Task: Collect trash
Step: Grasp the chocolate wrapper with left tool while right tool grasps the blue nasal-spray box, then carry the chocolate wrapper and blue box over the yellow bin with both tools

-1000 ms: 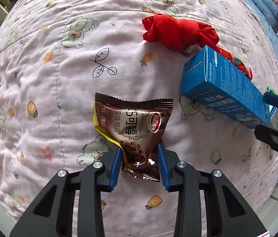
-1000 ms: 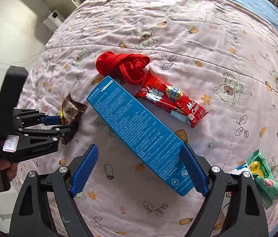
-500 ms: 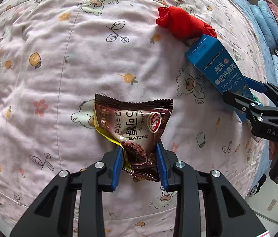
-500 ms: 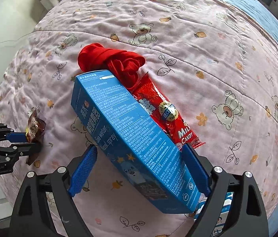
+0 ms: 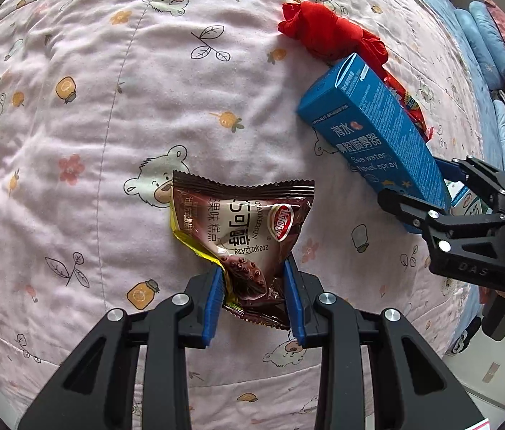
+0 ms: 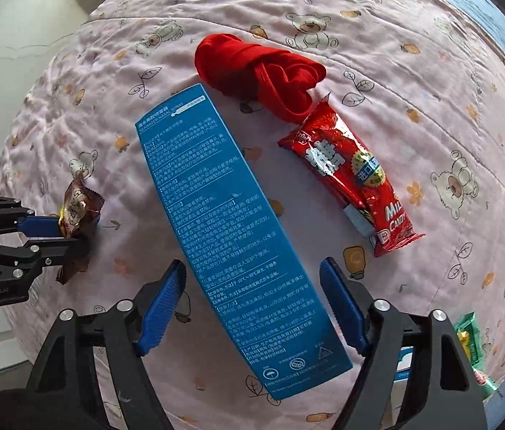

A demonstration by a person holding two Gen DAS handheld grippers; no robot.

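Crinkled foil wrapper (image 5: 249, 229), rigid rectangular carton (image 6: 238, 236)

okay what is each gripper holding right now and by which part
The left gripper pinches the brown snack wrapper by its lower end. The right gripper, jaws just closing, straddles the blue box near its lower end, pads not yet touching.

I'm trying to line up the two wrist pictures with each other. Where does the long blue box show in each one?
Left wrist view: the blue box lies at the upper right, slanting down into the right claw.
Right wrist view: the blue box runs down the middle, its lower end between the claw's blue pads, which have just been closing and do not press it.
Shared landmark: the red cloth bundle at the box's far end.
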